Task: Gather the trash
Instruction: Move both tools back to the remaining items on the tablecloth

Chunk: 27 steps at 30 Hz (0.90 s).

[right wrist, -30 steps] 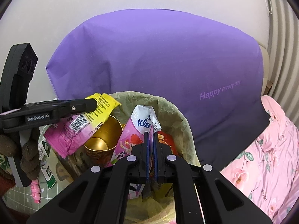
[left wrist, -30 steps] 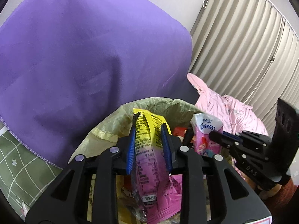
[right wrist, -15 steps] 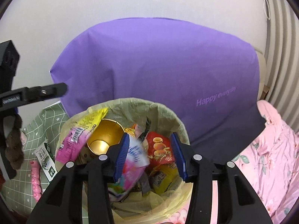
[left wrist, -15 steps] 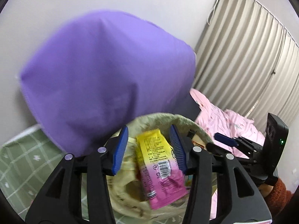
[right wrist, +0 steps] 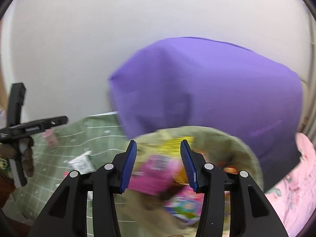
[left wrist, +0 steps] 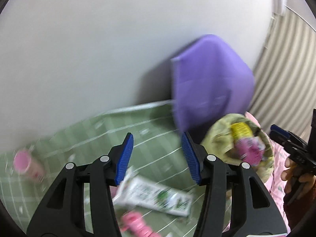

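Hovering left gripper (left wrist: 157, 156), fingers (left wrist: 125, 156) apart, empty

Left hand-held gripper (left wrist: 157, 158) just opened – empty, right hand-held gripper (right wrist: 158, 165) likewise

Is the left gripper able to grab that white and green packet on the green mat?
Probably yes. The left gripper is open and empty, and the white and green packet lies flat on the green mat just below its fingertips with nothing covering it. The view is blurry, though.
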Motion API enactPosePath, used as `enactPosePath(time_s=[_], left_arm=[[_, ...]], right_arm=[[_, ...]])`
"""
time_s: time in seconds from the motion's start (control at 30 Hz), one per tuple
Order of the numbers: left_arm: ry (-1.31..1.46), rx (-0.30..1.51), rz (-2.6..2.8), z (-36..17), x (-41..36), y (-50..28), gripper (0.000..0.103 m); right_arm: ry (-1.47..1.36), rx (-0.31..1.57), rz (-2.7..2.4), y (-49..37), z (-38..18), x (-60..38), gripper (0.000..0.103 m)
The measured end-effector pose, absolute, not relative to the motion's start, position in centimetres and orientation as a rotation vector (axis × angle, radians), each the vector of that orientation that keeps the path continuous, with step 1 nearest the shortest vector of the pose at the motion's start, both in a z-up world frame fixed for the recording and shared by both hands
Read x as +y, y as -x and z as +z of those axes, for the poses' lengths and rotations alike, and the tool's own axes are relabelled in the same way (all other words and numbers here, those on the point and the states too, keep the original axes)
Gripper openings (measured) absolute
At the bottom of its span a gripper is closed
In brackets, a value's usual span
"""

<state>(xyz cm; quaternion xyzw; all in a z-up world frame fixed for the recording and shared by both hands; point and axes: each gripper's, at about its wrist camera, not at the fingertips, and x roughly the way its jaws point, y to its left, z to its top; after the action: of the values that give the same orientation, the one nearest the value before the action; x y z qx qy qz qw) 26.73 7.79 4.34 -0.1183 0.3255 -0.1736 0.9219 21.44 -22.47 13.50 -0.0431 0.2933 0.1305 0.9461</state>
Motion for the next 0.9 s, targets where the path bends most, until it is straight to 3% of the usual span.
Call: enactPosePath(time_s=[0.47, 0.57, 0.63, 0.9], left_arm=[[0.312, 0.811, -0.092, -4.5, 18.8, -18.6, 0.048], [0.331, 0.822, -0.056, -5.3, 20.2, -17.5, 0.048], [0.340, 0.823, -0.040, -5.4, 20.9, -16.9, 0.048], [0.333, 0.824, -0.029, -5.4, 22.2, -16.3, 0.048]], right_arm=[[0.182, 0.854, 0.582, -23.6, 2.6, -9.9, 0.044], [0.211, 0.879, 0.604, -24.7, 0.8, -8.6, 0.045], [0.221, 0.884, 0.625, -25.0, -0.1, -8.0, 0.053], [0.353, 0.895, 0.677, -26.7, -2.2, -4.8, 0.056]])
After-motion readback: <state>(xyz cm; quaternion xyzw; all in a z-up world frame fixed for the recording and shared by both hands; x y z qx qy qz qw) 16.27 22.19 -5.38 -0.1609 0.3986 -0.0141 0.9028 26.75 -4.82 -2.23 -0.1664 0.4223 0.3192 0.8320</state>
